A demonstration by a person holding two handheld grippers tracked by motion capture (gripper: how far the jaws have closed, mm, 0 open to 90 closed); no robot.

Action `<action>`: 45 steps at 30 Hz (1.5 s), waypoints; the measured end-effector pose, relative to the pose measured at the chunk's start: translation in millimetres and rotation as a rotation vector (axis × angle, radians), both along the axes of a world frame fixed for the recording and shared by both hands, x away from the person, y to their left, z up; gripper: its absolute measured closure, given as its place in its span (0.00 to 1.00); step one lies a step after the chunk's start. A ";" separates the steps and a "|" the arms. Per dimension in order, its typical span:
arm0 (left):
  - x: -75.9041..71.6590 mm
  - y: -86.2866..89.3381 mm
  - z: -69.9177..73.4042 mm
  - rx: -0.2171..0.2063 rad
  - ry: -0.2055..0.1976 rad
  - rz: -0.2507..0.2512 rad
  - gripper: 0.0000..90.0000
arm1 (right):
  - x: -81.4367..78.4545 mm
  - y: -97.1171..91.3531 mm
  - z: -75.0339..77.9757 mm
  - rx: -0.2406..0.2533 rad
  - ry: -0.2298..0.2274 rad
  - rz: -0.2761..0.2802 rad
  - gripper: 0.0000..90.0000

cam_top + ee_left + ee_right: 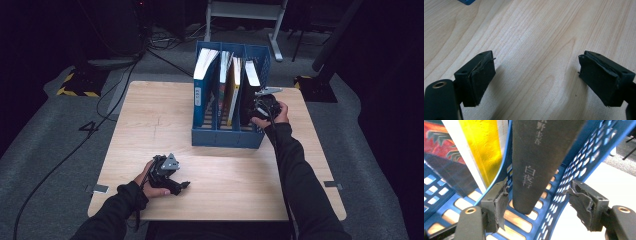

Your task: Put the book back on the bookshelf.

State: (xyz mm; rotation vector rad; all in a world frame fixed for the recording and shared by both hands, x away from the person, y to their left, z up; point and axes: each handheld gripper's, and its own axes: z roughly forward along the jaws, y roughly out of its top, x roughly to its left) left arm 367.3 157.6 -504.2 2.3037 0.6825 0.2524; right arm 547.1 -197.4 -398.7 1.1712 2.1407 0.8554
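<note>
So the right hand-held gripper (261, 102) is parked at the front of the blue file rack (227, 136), at its rightmost compartment. Its jaws are spread, and the black book (541, 157) stands upright between them with a gap on each side, so nothing is pinched. One pad (500, 207) sits on the inner side of the divider, next to the book; the other pad (581, 203) is outside the rack's perforated end wall, so that wall is between the jaws too. The book's bottom end rests on the slotted floor of that compartment, white characters running down its spine. One slot over from the gripper there's a yellow-spined book (485, 147) leaning against the divider.

The left hand-held gripper (167, 175) is well away from the rack, down low over the bare wooden table (534, 37), jaws wide apart with nothing between them but woodgrain.
</note>
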 end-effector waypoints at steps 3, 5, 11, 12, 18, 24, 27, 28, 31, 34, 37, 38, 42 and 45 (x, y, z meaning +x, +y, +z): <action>0.1 -0.1 0.0 0.000 0.000 0.000 0.15 | -5.1 -4.5 3.6 0.004 -0.007 0.007 0.35; 0.1 -0.2 0.0 0.001 0.000 -0.001 0.15 | -8.7 -7.7 6.2 0.016 -0.006 0.018 0.34; 0.2 -0.4 0.0 0.000 0.001 -0.001 0.15 | -18.4 -14.1 11.1 0.008 -0.025 0.035 0.34; 0.2 -0.4 0.0 0.000 0.001 -0.001 0.15 | -20.1 -15.1 11.4 0.006 -0.027 0.039 0.34; 0.3 -0.3 0.0 0.002 0.000 -0.003 0.15 | -33.7 -23.7 13.5 -0.002 -0.031 0.062 0.34; 0.3 -0.4 0.0 0.001 0.000 -0.003 0.15 | -51.3 -32.8 16.0 -0.009 -0.041 0.090 0.33; 0.3 -0.3 0.0 0.002 0.000 -0.003 0.15 | -59.1 -37.4 15.5 -0.018 -0.043 0.101 0.32; 0.2 -0.3 0.0 0.002 0.000 -0.002 0.15 | -61.6 -39.2 15.3 -0.019 -0.046 0.104 0.32; 0.2 -0.3 0.1 0.002 0.000 -0.002 0.15 | -66.7 -42.0 14.0 -0.028 -0.052 0.110 0.32; 0.2 -0.3 0.1 0.002 0.000 -0.001 0.15 | -74.6 -45.9 10.4 -0.051 -0.055 0.121 0.32; 0.1 -0.3 0.0 0.002 0.000 -0.001 0.15 | -81.2 -51.1 6.3 -0.064 -0.054 0.120 0.31; 0.1 -0.4 0.0 0.002 0.001 -0.001 0.15 | -83.3 -52.6 5.1 -0.062 -0.049 0.124 0.31; 0.1 -0.4 0.1 0.002 0.000 -0.001 0.15 | -93.2 -56.9 0.7 -0.073 -0.055 0.134 0.31; 0.1 -0.3 0.1 0.002 0.000 0.000 0.15 | -101.3 -59.1 -3.1 -0.089 -0.062 0.137 0.30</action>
